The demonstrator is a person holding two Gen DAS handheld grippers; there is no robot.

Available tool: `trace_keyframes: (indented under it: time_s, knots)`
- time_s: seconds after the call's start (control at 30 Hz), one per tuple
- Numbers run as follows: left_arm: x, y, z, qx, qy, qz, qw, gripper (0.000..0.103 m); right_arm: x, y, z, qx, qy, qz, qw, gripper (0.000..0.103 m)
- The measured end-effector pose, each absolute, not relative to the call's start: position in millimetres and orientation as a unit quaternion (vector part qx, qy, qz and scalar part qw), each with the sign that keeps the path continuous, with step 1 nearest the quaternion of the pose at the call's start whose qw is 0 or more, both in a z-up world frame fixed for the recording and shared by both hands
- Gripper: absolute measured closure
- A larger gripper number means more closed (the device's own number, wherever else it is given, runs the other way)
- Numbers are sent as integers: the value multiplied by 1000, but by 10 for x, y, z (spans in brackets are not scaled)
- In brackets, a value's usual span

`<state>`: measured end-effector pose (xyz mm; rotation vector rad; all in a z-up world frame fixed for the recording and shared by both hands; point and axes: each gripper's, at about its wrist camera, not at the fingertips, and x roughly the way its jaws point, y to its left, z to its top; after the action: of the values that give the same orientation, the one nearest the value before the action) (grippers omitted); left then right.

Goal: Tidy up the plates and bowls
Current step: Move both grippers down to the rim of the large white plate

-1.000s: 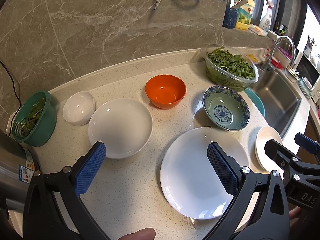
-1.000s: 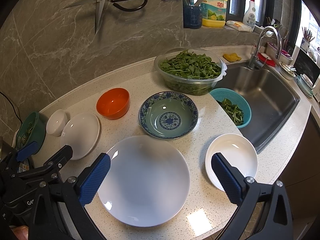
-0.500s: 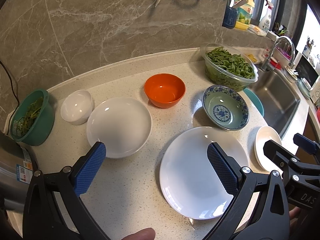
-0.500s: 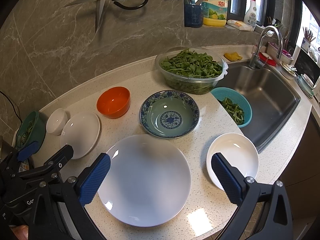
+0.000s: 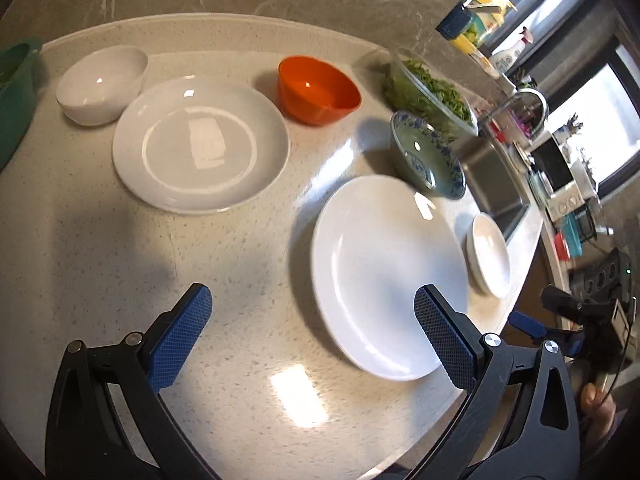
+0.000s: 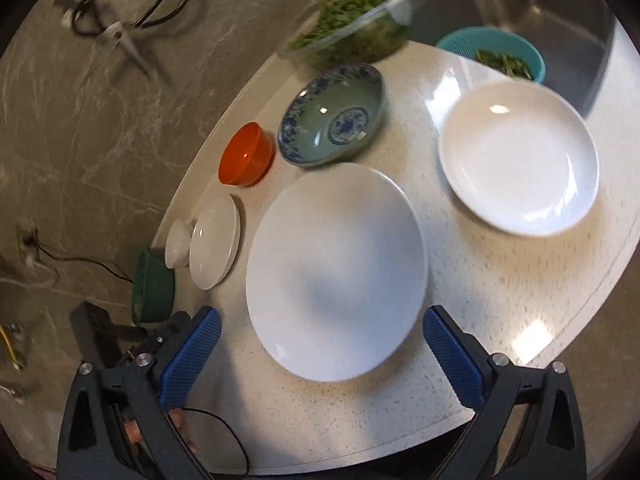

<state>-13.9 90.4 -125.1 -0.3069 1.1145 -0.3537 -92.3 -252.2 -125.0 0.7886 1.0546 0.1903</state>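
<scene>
While both your tools hang over the speckled stone counter (image 5: 240,360), nothing is gripped.
Left gripper (image 5: 312,332): your jaws stand wide apart, empty.
Right gripper (image 6: 322,356): likewise spread wide, empty.
Large white round plate (image 6: 336,272): just ahead of your right tool, between its fingers; ahead-right of your left tool (image 5: 384,276).
Medium white plate (image 5: 200,144): ahead-left of your left tool.
Small white bowl (image 5: 100,86): just beyond that plate, left.
Orange plastic bowl (image 5: 318,90): far ahead, centre.
Blue-patterned porcelain bowl (image 6: 334,114): beyond the large plate.
Small white dish (image 6: 518,156): ahead-right of your right tool.
</scene>
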Motion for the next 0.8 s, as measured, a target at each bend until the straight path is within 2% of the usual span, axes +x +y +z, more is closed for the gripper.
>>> trace_keyframes:
  time_s: [0.1, 0.17, 0.23, 0.53, 0.63, 0.67, 0.8]
  knots:
    - [-149, 813, -1393, -117, 532, -216, 810, 0, -1157, -2724, -1446, 451, 450, 123, 761, 1]
    - [-72, 667, -1505, -86, 576, -226, 781, 0, -1226, -2805, -1559, 485, 427, 144, 749, 4]
    - [56, 594, -1616, -73, 601, -209, 768, 0, -1221, -2843, -1694, 513, 418, 169, 730, 17]
    - [493, 404, -1774, -66, 610, -218, 759, 2, -982, -3049, -2059, 536, 425, 201, 702, 31]
    - [668, 348, -1913, -79, 623, -228, 744, 10, -917, -3116, -2171, 543, 431, 204, 692, 32]
    - [712, 345, -1949, -80, 627, -233, 739, 16, -898, -3130, -2211, 544, 434, 202, 689, 33]
    - [904, 229, -1962, -70, 633, -259, 726, 21, -839, -3176, -2309, 548, 437, 208, 682, 36]
